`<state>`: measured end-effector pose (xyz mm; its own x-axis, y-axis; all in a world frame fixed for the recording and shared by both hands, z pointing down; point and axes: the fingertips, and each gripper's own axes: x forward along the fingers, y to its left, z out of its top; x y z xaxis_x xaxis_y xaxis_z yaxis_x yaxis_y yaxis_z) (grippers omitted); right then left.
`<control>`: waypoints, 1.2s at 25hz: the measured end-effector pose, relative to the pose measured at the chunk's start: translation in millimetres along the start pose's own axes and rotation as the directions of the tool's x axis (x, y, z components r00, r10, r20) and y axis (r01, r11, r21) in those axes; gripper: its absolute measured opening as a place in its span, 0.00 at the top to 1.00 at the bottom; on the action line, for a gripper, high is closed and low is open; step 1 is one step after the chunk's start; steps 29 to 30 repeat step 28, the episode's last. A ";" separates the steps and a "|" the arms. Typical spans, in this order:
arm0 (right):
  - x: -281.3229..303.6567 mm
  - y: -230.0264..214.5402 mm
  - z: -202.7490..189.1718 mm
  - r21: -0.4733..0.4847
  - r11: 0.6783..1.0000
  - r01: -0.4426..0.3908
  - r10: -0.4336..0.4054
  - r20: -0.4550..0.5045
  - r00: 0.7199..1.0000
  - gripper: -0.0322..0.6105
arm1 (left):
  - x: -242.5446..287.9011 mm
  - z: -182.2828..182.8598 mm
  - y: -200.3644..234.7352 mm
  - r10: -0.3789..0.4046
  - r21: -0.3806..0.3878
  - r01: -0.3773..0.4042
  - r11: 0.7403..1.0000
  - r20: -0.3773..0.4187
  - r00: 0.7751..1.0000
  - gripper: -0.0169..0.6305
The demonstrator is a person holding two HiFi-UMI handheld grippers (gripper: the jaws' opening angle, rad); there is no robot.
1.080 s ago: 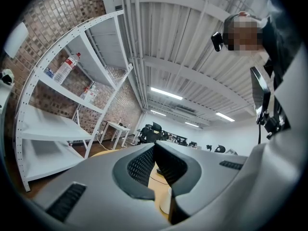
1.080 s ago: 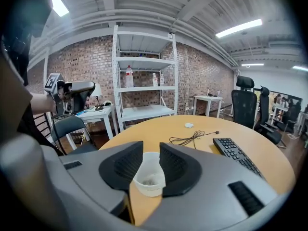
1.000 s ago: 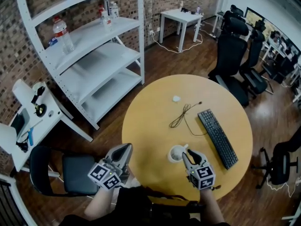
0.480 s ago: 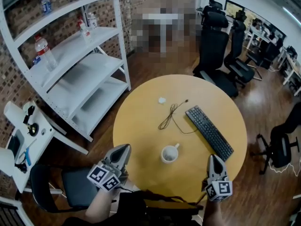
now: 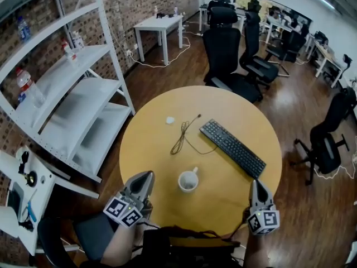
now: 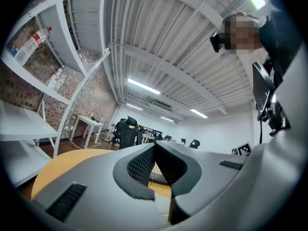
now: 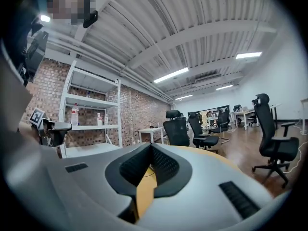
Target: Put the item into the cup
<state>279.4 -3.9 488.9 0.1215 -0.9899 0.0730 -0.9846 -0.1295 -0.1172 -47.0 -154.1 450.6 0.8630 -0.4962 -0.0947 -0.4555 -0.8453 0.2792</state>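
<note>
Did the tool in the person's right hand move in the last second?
Yes. The right tool has drawn back from beside the white ceramic mug toward the round wooden table's near right edge, shut and empty.

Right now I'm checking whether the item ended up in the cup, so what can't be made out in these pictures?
- Inside of the cup: head view, too small to show whether anything lies in it.
- Small white thing on the table: head view, too small to identify.
- Pale shape low behind the left hand-held gripper: left gripper view, mostly hidden by its own jaws; possibly the cup.
</note>
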 end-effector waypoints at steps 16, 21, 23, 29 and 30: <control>21.0 29.9 1.3 -0.180 0.983 -0.026 0.015 -0.061 0.998 0.94 | 16.2 10.8 -6.1 -0.052 0.063 0.053 0.997 -0.019 0.998 0.98; 16.5 25.4 -6.4 -0.166 0.986 -0.034 0.020 -0.087 0.996 0.94 | 10.3 3.4 -8.0 -0.034 0.043 0.035 0.998 -0.028 0.999 0.98; 19.0 24.0 -4.7 -0.158 0.987 -0.031 0.018 -0.088 0.996 0.94 | 10.7 2.6 -5.6 -0.030 0.041 0.031 0.999 -0.031 0.999 0.98; 24.9 23.1 -4.5 -0.159 0.986 -0.048 0.031 -0.105 0.994 0.94 | 10.5 8.4 -1.2 -0.023 0.027 0.024 0.999 -0.029 0.999 0.98; 24.9 23.1 -4.5 -0.159 0.986 -0.048 0.031 -0.105 0.994 0.94 | 10.5 8.4 -1.2 -0.023 0.027 0.024 0.999 -0.029 0.999 0.98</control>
